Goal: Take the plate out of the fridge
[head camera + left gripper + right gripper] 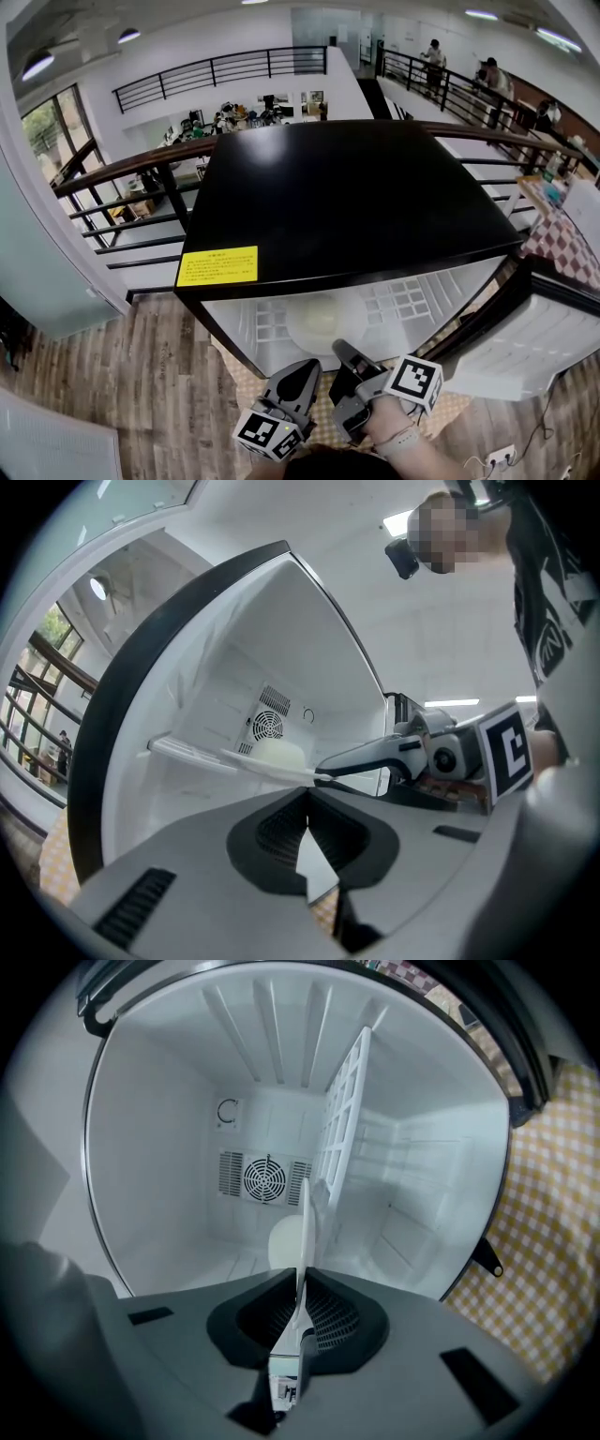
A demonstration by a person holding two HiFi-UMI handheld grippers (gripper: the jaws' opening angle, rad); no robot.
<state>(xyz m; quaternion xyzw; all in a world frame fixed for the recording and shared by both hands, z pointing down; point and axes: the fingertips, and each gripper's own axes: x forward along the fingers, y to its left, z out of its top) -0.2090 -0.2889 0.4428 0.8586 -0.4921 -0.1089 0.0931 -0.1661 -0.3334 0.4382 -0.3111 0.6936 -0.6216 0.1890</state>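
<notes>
The squat black fridge (347,197) has a smooth, glossy top that mirrors the ceiling lights. Its yellow rectangular label (217,266) looks like matt paper. Inside, the white plastic liner (159,1147) is smooth with a soft sheen, as is the white grid shelf (342,1119). The pale round plate (303,1227) looks smooth and faintly glossy. The left gripper (307,794) and right gripper (302,1277) are matt grey plastic with ribbed dark pads (330,1314). The brown plank floor (112,394) is grainy wood.

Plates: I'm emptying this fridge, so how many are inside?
1. The plate is at the white shelf, its rim pinched by the right gripper. Others may be hidden below the shelf.
</notes>
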